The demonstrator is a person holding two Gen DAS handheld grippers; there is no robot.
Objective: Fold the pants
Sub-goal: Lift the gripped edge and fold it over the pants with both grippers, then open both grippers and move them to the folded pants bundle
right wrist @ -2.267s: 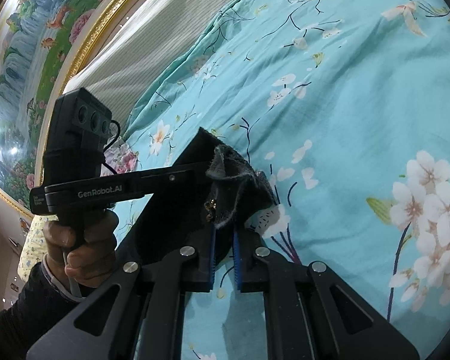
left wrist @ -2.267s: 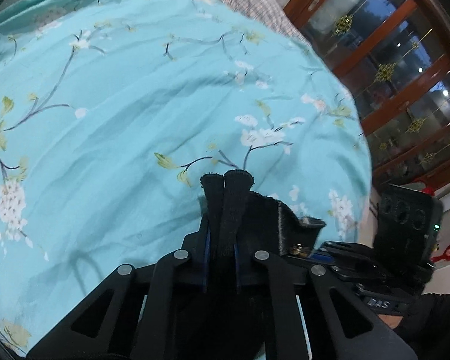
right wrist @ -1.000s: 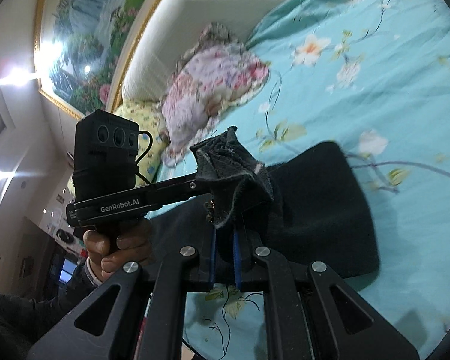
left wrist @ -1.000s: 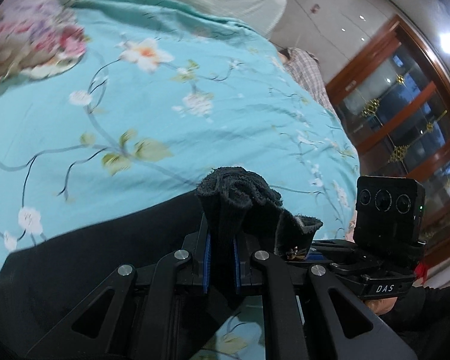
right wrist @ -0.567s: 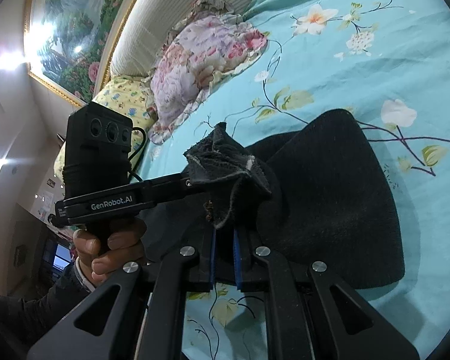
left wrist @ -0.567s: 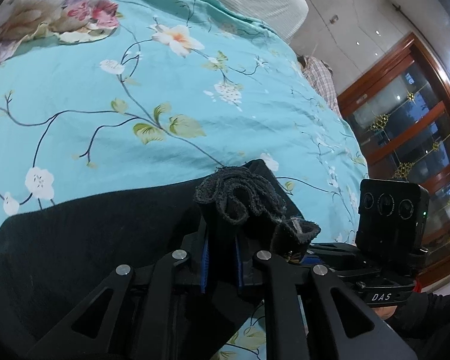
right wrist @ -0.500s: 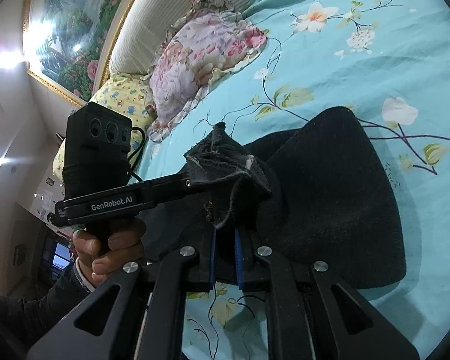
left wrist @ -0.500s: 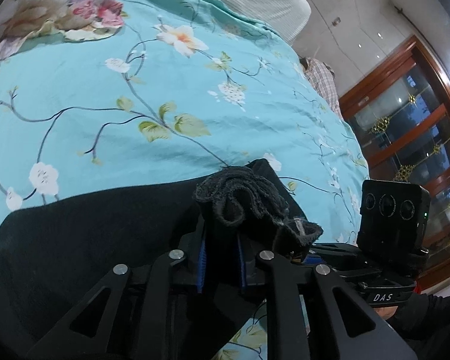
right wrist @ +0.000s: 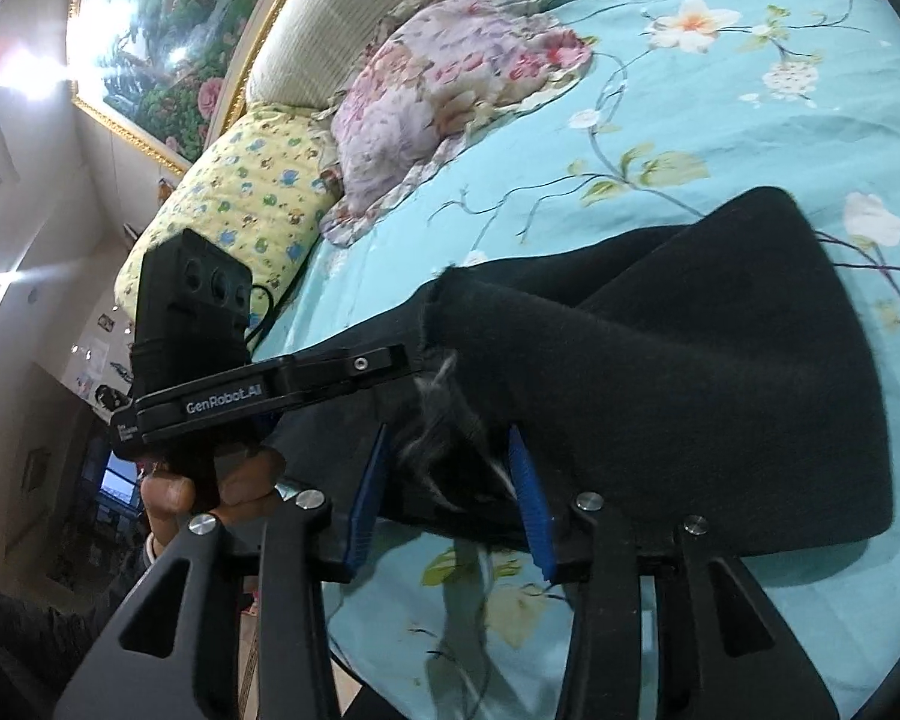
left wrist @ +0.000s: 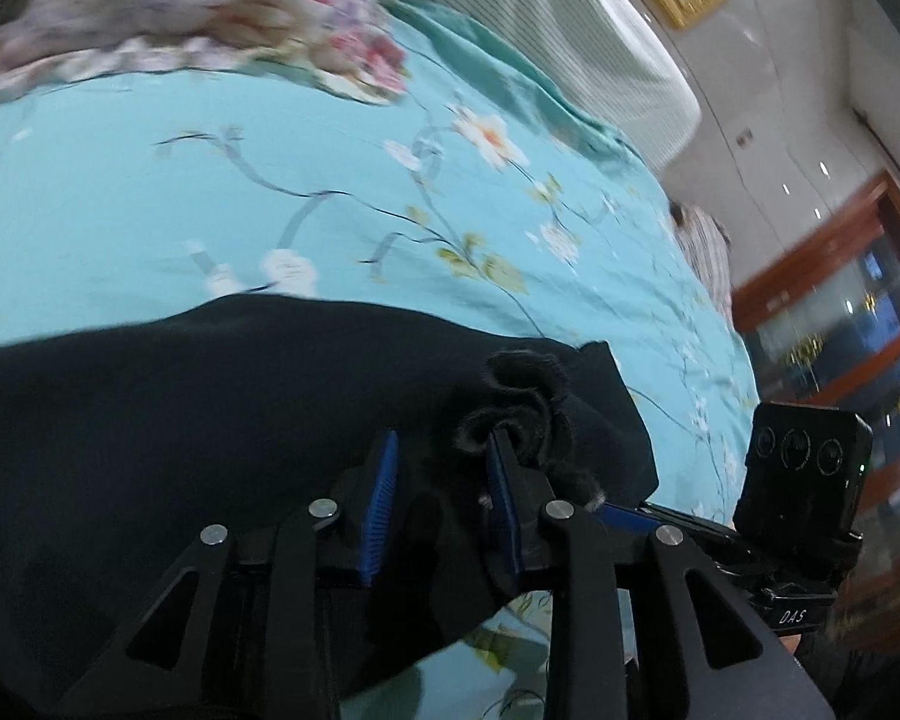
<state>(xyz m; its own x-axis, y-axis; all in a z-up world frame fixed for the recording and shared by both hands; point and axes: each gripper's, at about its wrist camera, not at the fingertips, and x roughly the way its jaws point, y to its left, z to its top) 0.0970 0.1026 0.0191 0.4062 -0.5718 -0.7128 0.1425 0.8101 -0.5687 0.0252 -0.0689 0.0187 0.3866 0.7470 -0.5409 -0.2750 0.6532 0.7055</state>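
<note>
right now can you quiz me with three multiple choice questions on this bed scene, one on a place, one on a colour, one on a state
1. Where do the pants lie?
A. on the turquoise floral bedsheet
B. on a wooden floor
C. over a chair back

2. What colour are the pants?
A. red
B. black
C. white

3. How do the jaws of the right hand-held gripper stand?
A. clamped tight on the pillow
B. out of view
C. apart, with pants fabric loose between the blue pads

Answers:
1. A, the dark cloth is spread on the flowered sheet, below the floral pillow.
2. B, the fabric is black in both views.
3. C, the blue pads stand apart with a gap on each side of the bunched cloth; those jaws have just been opening. The left hand-held gripper has just been opening too.
</note>
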